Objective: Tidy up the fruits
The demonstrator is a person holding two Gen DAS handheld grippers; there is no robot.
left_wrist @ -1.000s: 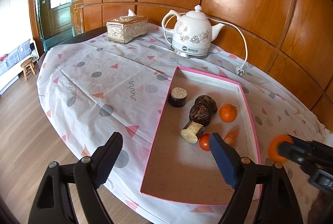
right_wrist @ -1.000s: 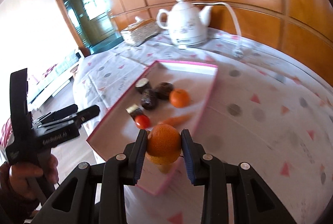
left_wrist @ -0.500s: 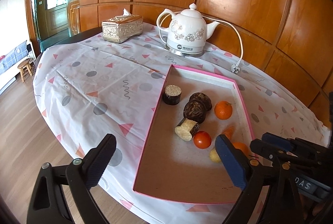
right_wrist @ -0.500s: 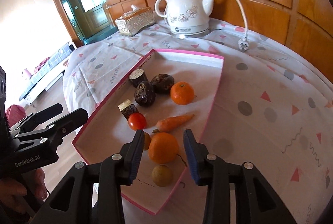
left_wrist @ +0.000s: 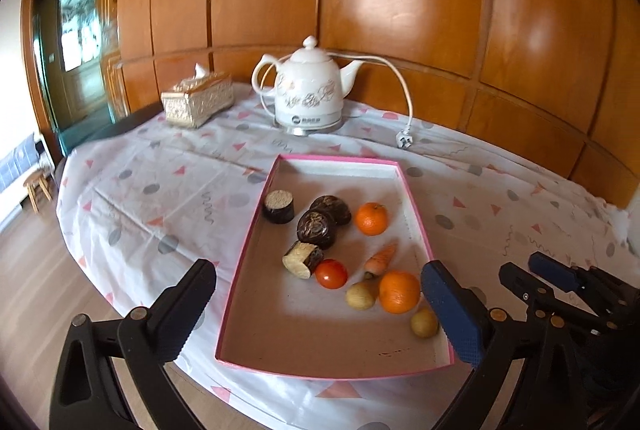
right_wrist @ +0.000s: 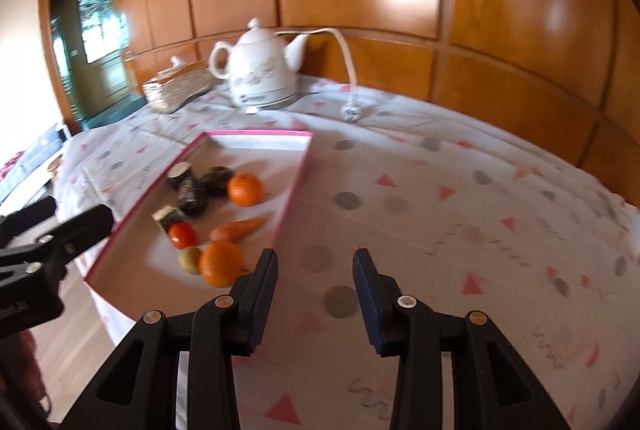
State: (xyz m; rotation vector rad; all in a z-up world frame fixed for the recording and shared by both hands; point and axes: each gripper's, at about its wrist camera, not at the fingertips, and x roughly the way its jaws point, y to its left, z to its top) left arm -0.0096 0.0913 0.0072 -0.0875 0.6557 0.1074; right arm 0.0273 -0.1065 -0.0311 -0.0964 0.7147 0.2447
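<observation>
A pink-rimmed tray (left_wrist: 340, 160) on the table holds two oranges (left_wrist: 399, 291) (left_wrist: 371, 218), a tomato (left_wrist: 331, 273), a carrot (left_wrist: 382, 257), two small yellowish fruits (left_wrist: 361, 295), dark round fruits (left_wrist: 316, 228) and cut dark pieces. My left gripper (left_wrist: 318, 270) hovers before the tray's near end, its jaws opening wide with nothing gripped. My right gripper (right_wrist: 316, 258) stands open over bare tablecloth just right of the tray (right_wrist: 256, 132). The near orange (right_wrist: 221, 264) lies to its left. Each gripper shows at the other view's edge: the right gripper (left_wrist: 532, 270), the left gripper (right_wrist: 76, 212).
A white electric kettle (left_wrist: 308, 90) with its loose plug (left_wrist: 405, 139) and a gold tissue box (left_wrist: 198, 102) stand at the table's back by the wood-panelled wall. The patterned cloth drops off the near left edge to the floor, where a small stool (left_wrist: 38, 186) stands.
The right gripper let go of the orange, which now lies in the tray's near end, then swung right off the tray. The left gripper's jaws widened as it drew back.
</observation>
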